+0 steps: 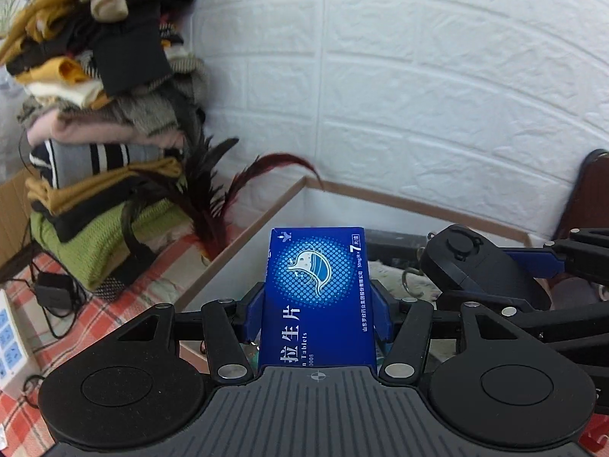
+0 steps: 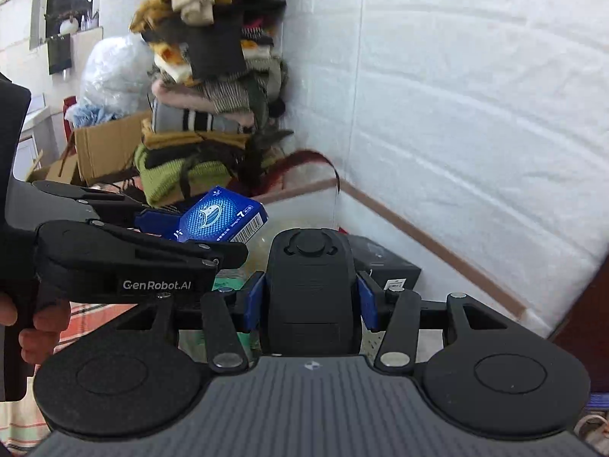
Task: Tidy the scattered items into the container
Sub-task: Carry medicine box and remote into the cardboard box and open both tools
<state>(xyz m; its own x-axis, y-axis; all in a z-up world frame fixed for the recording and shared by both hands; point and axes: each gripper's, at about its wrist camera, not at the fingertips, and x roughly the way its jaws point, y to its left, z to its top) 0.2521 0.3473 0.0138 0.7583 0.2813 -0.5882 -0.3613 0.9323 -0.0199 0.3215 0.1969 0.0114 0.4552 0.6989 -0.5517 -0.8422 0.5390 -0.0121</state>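
My left gripper (image 1: 318,304) is shut on a blue tablet box (image 1: 318,297) and holds it above the open white container with a wooden rim (image 1: 266,211). The box also shows in the right wrist view (image 2: 222,217), held by the left gripper (image 2: 167,228). My right gripper (image 2: 310,297) is shut on a black device with a round button (image 2: 310,278), over the same container (image 2: 300,200). That black device also shows in the left wrist view (image 1: 468,262) to the right of the box.
A tall stack of folded clothes (image 1: 99,122) and a feather duster (image 1: 213,205) stand left of the container. A power strip (image 1: 11,339) lies on the plaid cloth. A black box (image 2: 384,262) lies inside the container. A white wall is behind.
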